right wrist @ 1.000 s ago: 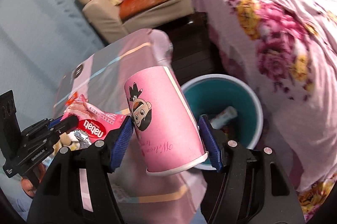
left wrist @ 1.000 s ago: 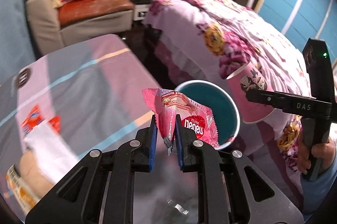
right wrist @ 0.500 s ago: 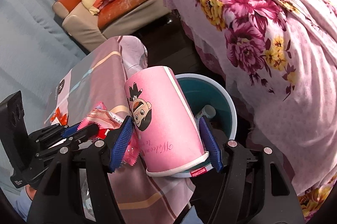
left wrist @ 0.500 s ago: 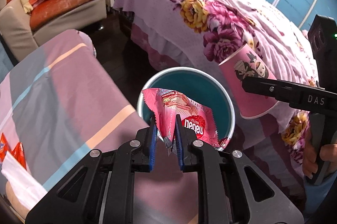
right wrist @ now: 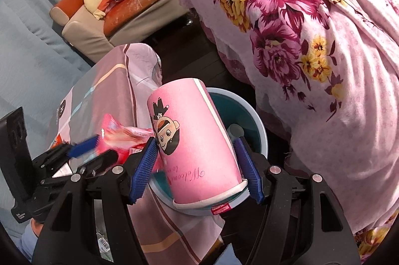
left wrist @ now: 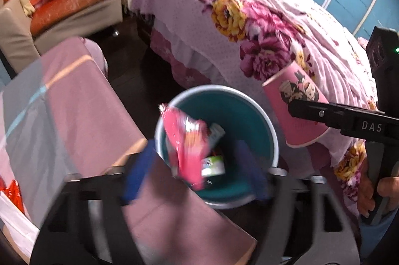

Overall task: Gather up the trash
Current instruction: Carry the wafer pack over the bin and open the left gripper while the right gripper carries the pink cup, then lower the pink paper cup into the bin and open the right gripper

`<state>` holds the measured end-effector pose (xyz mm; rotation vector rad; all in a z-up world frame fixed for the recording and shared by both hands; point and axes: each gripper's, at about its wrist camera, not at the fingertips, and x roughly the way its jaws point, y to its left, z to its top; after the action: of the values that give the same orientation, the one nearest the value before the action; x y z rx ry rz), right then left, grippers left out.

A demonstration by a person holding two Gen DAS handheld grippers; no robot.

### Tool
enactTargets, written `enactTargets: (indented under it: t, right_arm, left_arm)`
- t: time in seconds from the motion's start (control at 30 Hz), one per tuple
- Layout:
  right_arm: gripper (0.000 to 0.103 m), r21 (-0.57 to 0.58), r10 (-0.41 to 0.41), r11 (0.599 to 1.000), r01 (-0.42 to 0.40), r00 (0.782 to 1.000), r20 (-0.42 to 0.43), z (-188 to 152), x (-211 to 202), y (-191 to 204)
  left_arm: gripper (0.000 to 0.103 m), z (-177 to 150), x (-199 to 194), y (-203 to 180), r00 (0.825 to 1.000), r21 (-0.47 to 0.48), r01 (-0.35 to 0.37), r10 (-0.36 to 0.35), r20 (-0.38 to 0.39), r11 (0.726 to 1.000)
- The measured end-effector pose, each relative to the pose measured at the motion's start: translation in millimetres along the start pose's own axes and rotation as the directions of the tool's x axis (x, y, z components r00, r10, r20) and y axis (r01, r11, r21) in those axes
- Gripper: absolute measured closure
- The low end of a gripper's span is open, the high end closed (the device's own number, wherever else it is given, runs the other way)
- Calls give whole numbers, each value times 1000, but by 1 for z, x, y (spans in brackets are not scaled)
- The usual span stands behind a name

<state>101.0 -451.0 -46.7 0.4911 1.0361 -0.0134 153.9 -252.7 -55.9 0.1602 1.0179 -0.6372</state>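
Observation:
A teal trash bin (left wrist: 259,115) stands on the floor between the table and the bed; it also shows in the right wrist view (right wrist: 251,120). My left gripper (left wrist: 197,165) is open above the bin. A pink wafer wrapper (left wrist: 185,147) hangs blurred between its spread fingers, over the bin's mouth, free of the pads; it also shows in the right wrist view (right wrist: 124,137). My right gripper (right wrist: 197,170) is shut on a pink paper cup (right wrist: 192,140), held tilted beside the bin's right rim; the cup also shows in the left wrist view (left wrist: 296,110). Other trash lies in the bin.
A table with a pink striped cloth (left wrist: 74,115) is left of the bin, with wrappers (left wrist: 12,192) at its near left edge. A floral bed (left wrist: 249,28) is right behind the bin. A sofa (left wrist: 74,5) stands at the back left.
My left gripper has opened and let go of the pink wrapper, which is dropping toward the bin. Both grippers moved closer over the bin. The right gripper still holds the cup.

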Motion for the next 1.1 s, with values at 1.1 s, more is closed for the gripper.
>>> enactTargets:
  t: [1.1]
  right_arm:
    - [27,-52,-53,997,48,994,-92,-9,30,50]
  left_arm:
    - [12,-39,-54,60,1000,-129,-8,11,26,992]
